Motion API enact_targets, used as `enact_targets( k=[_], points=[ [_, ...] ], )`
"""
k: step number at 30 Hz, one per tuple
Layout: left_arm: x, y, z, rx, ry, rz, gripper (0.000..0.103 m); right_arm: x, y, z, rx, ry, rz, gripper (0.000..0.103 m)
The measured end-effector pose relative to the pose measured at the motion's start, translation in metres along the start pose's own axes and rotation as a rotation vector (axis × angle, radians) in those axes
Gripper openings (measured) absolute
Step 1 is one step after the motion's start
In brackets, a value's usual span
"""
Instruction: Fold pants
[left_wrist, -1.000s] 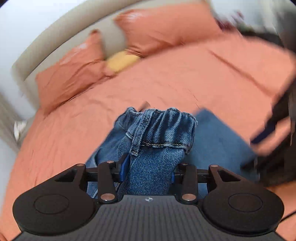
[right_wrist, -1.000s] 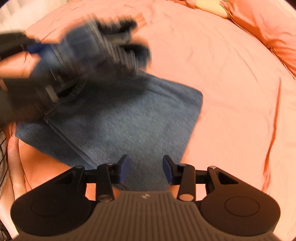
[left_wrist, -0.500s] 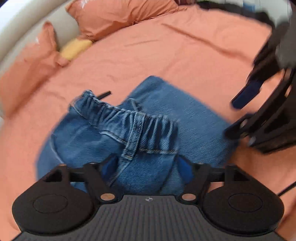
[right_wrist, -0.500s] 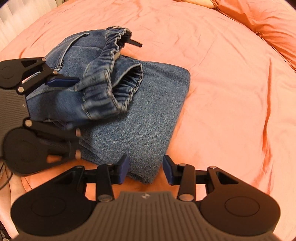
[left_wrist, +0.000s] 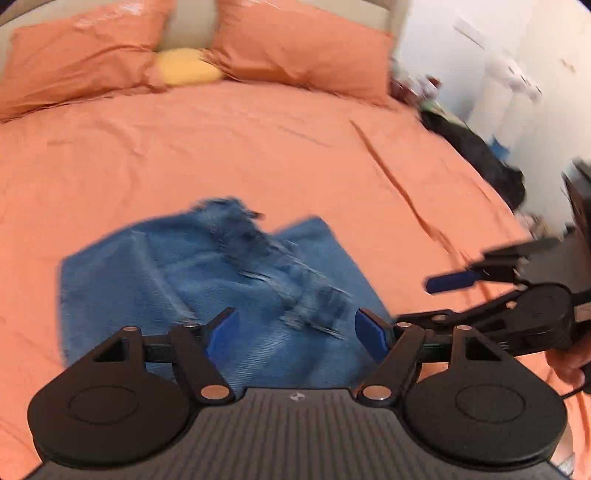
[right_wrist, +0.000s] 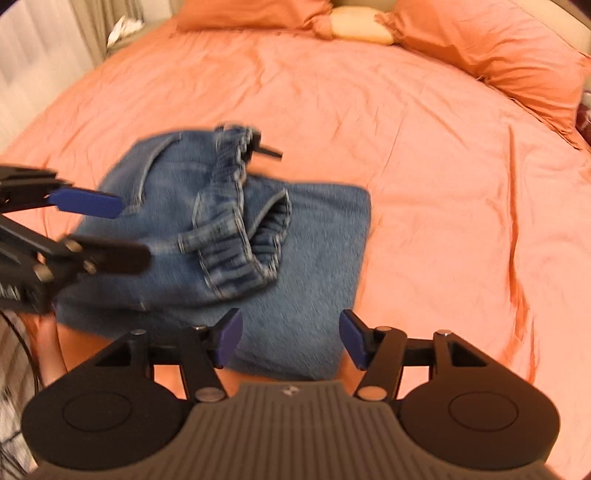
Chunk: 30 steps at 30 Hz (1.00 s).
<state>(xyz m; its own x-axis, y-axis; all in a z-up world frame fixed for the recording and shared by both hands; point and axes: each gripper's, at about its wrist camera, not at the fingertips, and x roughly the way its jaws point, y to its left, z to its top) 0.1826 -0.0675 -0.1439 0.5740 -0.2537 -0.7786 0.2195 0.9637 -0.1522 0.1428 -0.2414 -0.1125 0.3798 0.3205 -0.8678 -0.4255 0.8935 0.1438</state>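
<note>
A pair of blue denim pants is seen lying folded on the orange bedsheet, in the part of the bed nearest both cameras and well apart from the orange pillows at the headboard. The elastic waistband is bunched on top of the folded stack, with a dark drawstring end poking out towards the pillows. The left gripper is held above the near edge of the pants, its blue-padded jaws spread wide; they have just been opening and then eased in a little, and no cloth is pinched between them, the denim being seen only beneath the gap. In the right wrist view the same gripper is shown at the left side of the pants, its blue pad hovering clear over the fabric. The right gripper is held over the near corner of the pants, its jaws parted and just widened further, with nothing clasped; the denim lies below and ahead of them. From the left wrist view the right gripper is seen just off the right edge of the pants, over bare sheet. A yellow cushion is wedged between the two pillows. The pants are blurred in the left view.
</note>
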Motion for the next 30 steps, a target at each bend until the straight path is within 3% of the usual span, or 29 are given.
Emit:
enact_targets(
  k=[2,4,5,11,15,20,22,25,26,30],
  points=[
    [-0.003,0.025,0.004,-0.037,-0.016,0.042,0.084,0.000,-0.001,0.006,0.077,-0.017,0.048,0.057],
    [-0.005,0.051,0.005,-0.081,-0.010,0.089,0.083,0.003,-0.005,0.011,0.156,-0.033,0.087,0.074],
    [-0.005,0.063,0.004,-0.109,-0.007,0.101,0.082,0.008,-0.007,0.014,0.196,-0.037,0.106,0.077],
    [0.001,0.113,-0.007,-0.247,0.024,0.125,0.081,0.051,-0.014,0.037,0.399,-0.024,0.199,0.073],
    [0.005,0.127,-0.013,-0.274,0.038,0.136,0.081,0.074,-0.002,0.056,0.393,-0.015,0.219,0.054],
    [0.006,0.129,-0.018,-0.243,0.049,0.124,0.081,0.099,0.012,0.065,0.322,0.037,0.211,0.050],
    [0.006,0.127,-0.019,-0.225,0.053,0.121,0.079,0.104,0.014,0.067,0.307,0.040,0.219,0.041],
    [0.003,0.121,-0.020,-0.187,0.058,0.110,0.075,0.087,0.021,0.068,0.232,0.014,0.240,0.025],
    [0.002,0.119,-0.021,-0.166,0.064,0.096,0.073,0.075,0.024,0.067,0.208,0.000,0.267,0.005],
    [-0.002,0.110,-0.024,-0.050,0.107,0.030,0.070,0.036,0.028,0.052,0.144,-0.025,0.289,0.002]
  ],
)
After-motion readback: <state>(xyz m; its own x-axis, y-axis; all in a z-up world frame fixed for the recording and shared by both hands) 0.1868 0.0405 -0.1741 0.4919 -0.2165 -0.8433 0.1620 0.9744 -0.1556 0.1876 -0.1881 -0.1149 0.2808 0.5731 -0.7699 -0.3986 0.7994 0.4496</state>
